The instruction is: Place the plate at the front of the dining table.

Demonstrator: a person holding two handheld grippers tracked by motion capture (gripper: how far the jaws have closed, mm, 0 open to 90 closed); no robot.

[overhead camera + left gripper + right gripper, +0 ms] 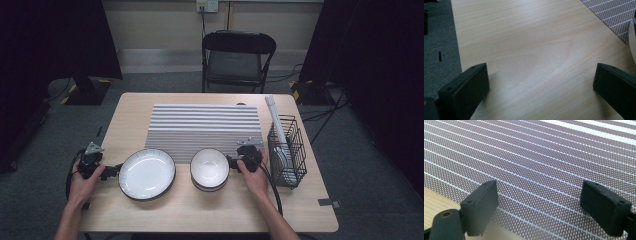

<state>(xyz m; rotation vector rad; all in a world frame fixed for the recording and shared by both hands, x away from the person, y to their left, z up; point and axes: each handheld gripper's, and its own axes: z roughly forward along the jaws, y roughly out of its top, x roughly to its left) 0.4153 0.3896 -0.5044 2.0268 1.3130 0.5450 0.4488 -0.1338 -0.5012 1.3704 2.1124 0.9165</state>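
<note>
Nearest the person, both hands rest on the desk [210, 215], one at each end of the dishes. The left gripper [111, 171] sits just left of the plate [147, 174], its fingers [466, 90] spread wide over bare wood with nothing between them. In the left gripper view a sliver of white rim [633, 42] shows at the right edge, so the plate lies off to that gripper's right, close but apart. The right gripper [232, 162] sits just right of the stacked bowls [209, 170], fingers [482, 206] wide too and empty, above the striped mat [544, 157].

Each gripper points inward at its own dish, so the left is nearer the plate and the right nearer the bowls. Both dishes are round, so no long axis matters.

Farther back lie the mat, then the wire rack [287, 150] at the right, holding what seem to be white plates on edge; how many is hard to tell. Whether either gripper touches a rim I cannot tell.
</note>
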